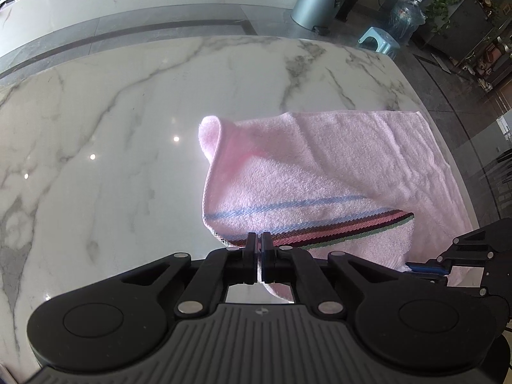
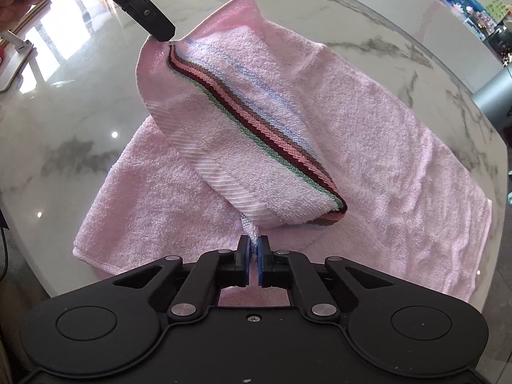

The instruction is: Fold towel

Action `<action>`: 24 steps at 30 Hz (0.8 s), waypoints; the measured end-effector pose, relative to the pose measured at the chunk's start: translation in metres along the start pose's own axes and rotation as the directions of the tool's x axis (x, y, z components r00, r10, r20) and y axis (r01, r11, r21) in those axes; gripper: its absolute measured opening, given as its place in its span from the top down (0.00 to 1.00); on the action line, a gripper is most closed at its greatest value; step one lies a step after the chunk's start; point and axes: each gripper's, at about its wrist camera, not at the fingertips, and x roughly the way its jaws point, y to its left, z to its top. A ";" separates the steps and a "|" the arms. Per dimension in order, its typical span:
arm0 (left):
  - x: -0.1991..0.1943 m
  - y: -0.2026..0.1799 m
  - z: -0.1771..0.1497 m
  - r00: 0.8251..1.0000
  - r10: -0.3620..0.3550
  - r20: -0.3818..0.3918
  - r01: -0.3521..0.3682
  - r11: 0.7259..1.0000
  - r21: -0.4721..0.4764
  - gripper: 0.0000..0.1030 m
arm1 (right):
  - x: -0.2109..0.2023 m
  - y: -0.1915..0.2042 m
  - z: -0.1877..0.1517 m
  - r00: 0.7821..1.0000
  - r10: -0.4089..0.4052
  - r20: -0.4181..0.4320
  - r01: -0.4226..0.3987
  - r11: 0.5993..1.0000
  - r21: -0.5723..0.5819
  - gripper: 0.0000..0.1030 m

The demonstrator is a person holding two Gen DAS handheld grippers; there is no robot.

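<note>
Black jaws of the left gripper (image 1: 259, 240) are pinched tight on one corner of the pink towel (image 1: 313, 172), by its striped band (image 1: 320, 227). At the other end of that hem the right gripper (image 2: 255, 244) is clamped just as narrowly on the second corner. Between them the striped end hangs lifted and sagging, while the far part of the towel lies flat on the white marble table (image 1: 112, 128).
</note>
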 end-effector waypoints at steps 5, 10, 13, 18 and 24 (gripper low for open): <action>-0.008 -0.009 0.017 1.000 0.017 0.026 -0.018 0.999 0.031 0.99 | -0.025 -0.012 -0.016 1.000 -0.023 0.012 0.022 0.999 0.025 0.97; -0.015 -0.021 0.039 0.998 0.038 0.058 -0.042 0.997 0.065 0.99 | -0.046 -0.024 -0.041 1.000 -0.017 0.017 0.015 0.996 0.083 0.97; -0.010 -0.029 0.044 0.999 0.031 0.041 -0.034 0.996 0.085 0.99 | -0.038 -0.033 -0.059 1.000 -0.018 -0.023 0.021 0.992 0.127 0.97; 0.002 -0.043 0.032 1.000 0.001 -0.009 0.000 0.992 0.129 0.99 | -0.022 -0.045 -0.078 0.998 -0.013 -0.064 0.024 0.984 0.179 0.95; 0.015 -0.042 0.004 0.995 -0.018 -0.100 0.030 0.991 0.127 0.94 | -0.030 -0.039 -0.076 0.999 -0.035 -0.024 0.039 0.988 0.147 0.88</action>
